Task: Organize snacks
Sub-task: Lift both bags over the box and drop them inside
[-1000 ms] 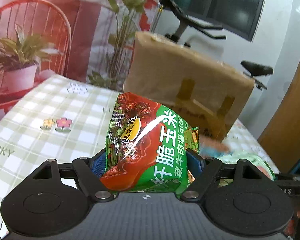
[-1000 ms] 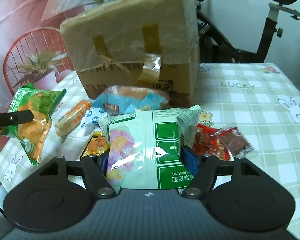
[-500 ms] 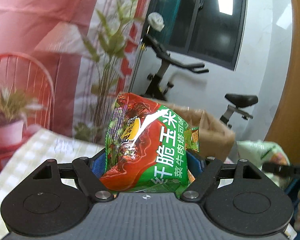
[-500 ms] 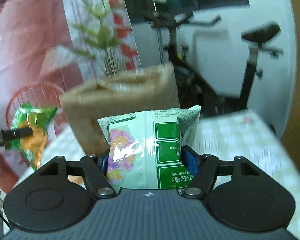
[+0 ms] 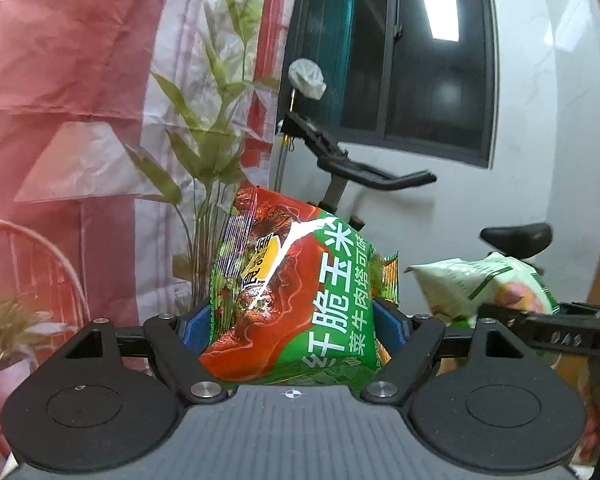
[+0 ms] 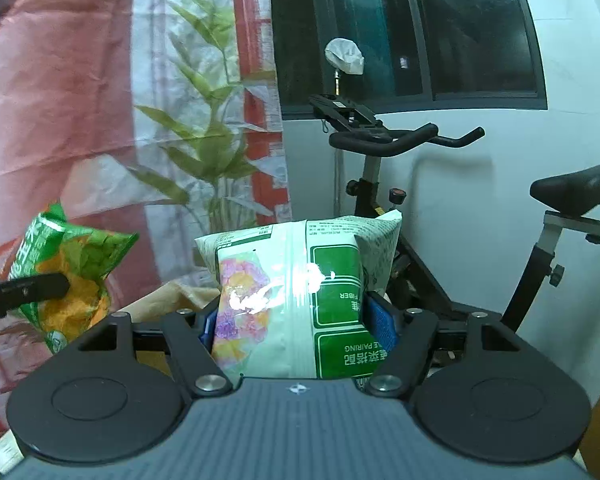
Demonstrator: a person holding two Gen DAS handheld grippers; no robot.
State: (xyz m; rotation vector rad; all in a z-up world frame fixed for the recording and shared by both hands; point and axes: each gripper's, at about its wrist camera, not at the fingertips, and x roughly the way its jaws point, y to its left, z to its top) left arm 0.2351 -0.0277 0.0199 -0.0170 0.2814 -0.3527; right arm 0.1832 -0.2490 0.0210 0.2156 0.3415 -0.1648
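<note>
My left gripper (image 5: 296,320) is shut on a red and green corn snack bag (image 5: 296,300), held upright in the air. My right gripper (image 6: 300,320) is shut on a pale green and white snack bag (image 6: 300,300), also lifted. The right gripper's bag shows at the right of the left wrist view (image 5: 480,288). The left gripper's bag shows at the left of the right wrist view (image 6: 68,268). The top edge of the brown cardboard box (image 6: 168,300) shows just behind the right gripper's left finger. The table and the other snacks are out of view.
An exercise bike (image 6: 400,148) stands by the white wall ahead. A tall green plant (image 5: 204,168) and a red chair (image 5: 28,256) stand at the left. A dark window (image 5: 420,60) is above.
Both grippers have risen with their bags and tilted up. The table, loose snacks and most of the cardboard box have dropped out of view.
</note>
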